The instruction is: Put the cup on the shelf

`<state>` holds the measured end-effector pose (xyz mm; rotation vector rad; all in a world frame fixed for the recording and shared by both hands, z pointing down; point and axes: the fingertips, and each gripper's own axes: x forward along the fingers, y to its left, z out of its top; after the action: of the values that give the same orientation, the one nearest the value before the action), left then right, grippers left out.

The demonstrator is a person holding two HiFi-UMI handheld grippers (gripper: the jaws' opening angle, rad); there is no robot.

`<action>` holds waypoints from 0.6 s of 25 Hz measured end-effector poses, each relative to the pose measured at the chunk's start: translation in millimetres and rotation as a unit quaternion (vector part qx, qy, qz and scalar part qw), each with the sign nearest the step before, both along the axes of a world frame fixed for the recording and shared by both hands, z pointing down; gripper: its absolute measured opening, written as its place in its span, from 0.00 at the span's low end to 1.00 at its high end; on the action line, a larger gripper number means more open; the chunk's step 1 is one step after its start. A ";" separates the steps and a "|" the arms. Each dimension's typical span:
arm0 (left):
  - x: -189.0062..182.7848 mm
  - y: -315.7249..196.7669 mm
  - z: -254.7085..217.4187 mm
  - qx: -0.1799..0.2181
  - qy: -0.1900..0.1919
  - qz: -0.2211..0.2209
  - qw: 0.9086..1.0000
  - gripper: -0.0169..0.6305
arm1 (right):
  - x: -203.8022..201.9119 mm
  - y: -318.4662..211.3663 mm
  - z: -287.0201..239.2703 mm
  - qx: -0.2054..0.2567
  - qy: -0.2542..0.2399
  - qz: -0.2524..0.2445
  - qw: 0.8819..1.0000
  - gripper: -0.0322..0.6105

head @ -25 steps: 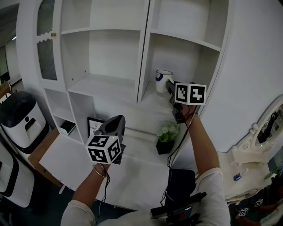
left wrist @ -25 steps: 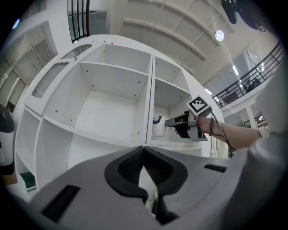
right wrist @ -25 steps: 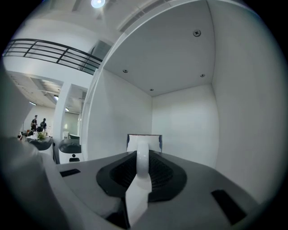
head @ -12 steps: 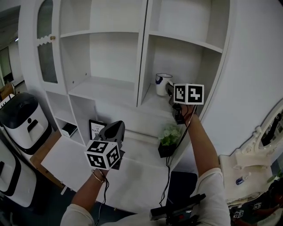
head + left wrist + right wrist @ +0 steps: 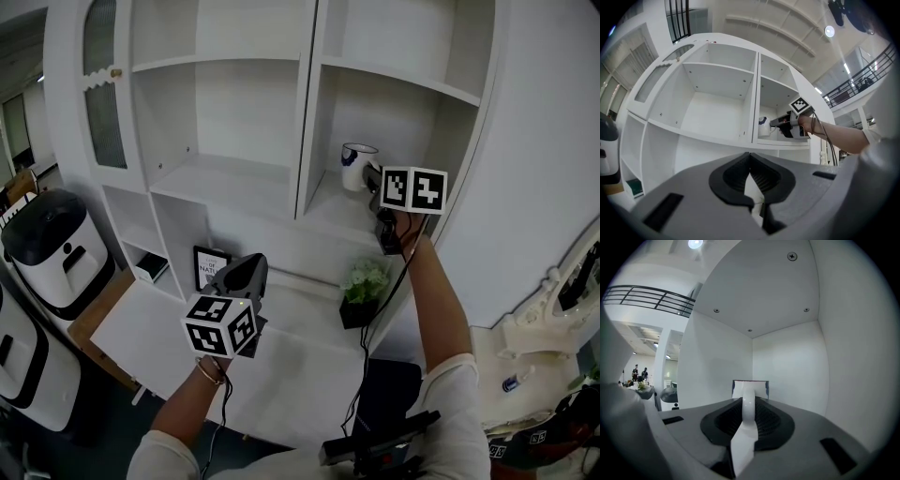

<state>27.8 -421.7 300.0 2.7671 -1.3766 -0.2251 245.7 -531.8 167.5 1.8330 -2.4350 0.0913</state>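
A white cup with a dark-blue rim [image 5: 356, 167] is upright inside the white shelf unit's right compartment [image 5: 328, 211]. My right gripper [image 5: 368, 176] is shut on its handle. In the right gripper view the handle [image 5: 748, 409] sits between the jaws and the cup body [image 5: 750, 387] is just beyond them. The left gripper view shows the cup [image 5: 762, 127] low over the shelf board [image 5: 780, 141]; I cannot tell whether it touches. My left gripper [image 5: 246, 269] hangs lower, over the desk, shut with nothing in it [image 5: 750, 174].
Below the shelf, a small potted plant [image 5: 364, 291] and a framed picture [image 5: 211, 267] stand on the white desk [image 5: 281, 361]. A white and black appliance [image 5: 47, 253] stands at the left, and an ornate white mirror frame [image 5: 562, 300] at the right.
The right gripper and the cup have shifted slightly up and right within the compartment. The left gripper has barely moved.
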 end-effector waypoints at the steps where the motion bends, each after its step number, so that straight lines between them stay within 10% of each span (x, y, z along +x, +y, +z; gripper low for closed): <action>1: -1.0 0.3 -0.1 0.000 0.001 -0.001 1.000 0.04 | 0.8 -0.6 -0.6 0.000 0.002 0.003 1.000 0.17; 15: -21.2 4.8 2.8 0.001 0.005 -0.018 1.000 0.04 | 23.6 -10.4 10.9 -0.019 0.004 0.056 0.998 0.17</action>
<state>6.6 -416.9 302.8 2.7407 -1.4261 -0.2412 269.2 -542.3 178.4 1.9475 -2.3080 0.1363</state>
